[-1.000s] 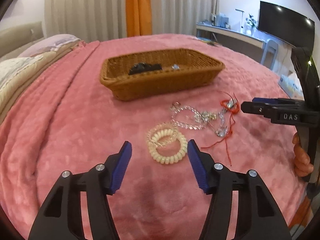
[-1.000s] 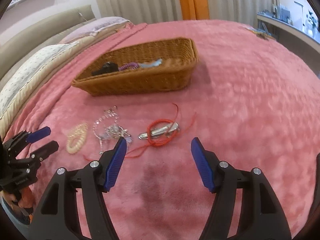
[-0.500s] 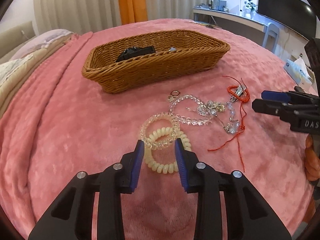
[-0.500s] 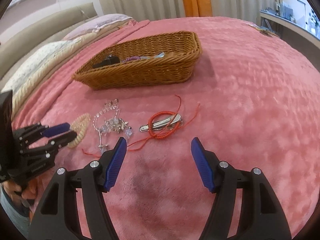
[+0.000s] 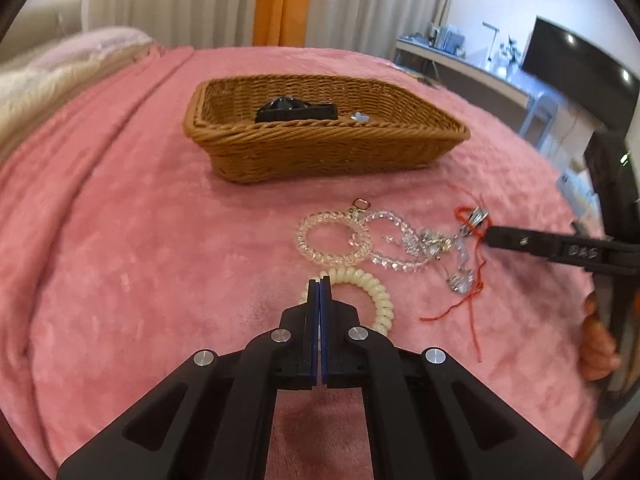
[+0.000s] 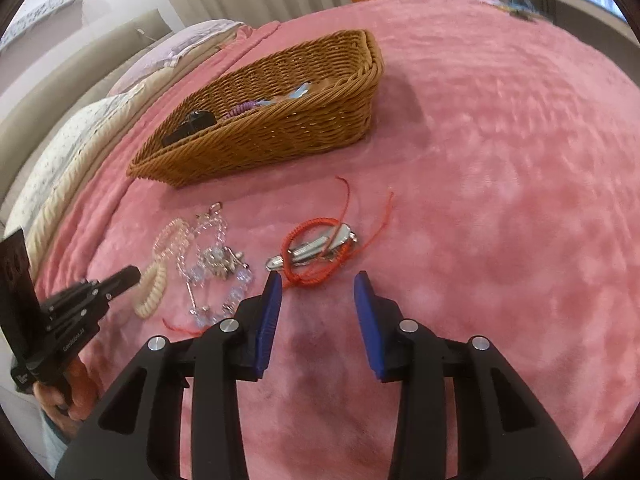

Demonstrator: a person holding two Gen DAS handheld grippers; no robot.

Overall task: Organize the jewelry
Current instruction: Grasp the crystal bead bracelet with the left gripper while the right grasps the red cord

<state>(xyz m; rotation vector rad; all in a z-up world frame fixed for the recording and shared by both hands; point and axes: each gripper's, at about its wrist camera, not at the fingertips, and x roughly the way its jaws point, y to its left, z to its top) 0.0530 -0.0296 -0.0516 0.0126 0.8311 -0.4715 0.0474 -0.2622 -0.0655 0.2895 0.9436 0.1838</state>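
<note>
My left gripper (image 5: pixel 319 280) is shut on the cream spiral hair tie (image 5: pixel 374 292), which also shows in the right wrist view (image 6: pixel 154 286). A clear spiral tie (image 5: pixel 332 238) and a crystal bead bracelet (image 5: pixel 404 244) lie just beyond it on the pink blanket. A wicker basket (image 5: pixel 320 148) stands further back and holds a black clip (image 5: pixel 294 112). My right gripper (image 6: pixel 318 280) is open just short of a red cord bracelet (image 6: pixel 316 254) that lies around a silver hair clip (image 6: pixel 316 250).
Pillows (image 6: pixel 80 148) lie along the left side of the bed. A desk and a dark screen (image 5: pixel 580 68) stand to the far right. The pink blanket (image 6: pixel 500 200) stretches wide on the right.
My left gripper moved forward and closed on the cream spiral tie, lifting it clear of the clear tie. My right gripper moved closer to the red cord bracelet and narrowed a little.
</note>
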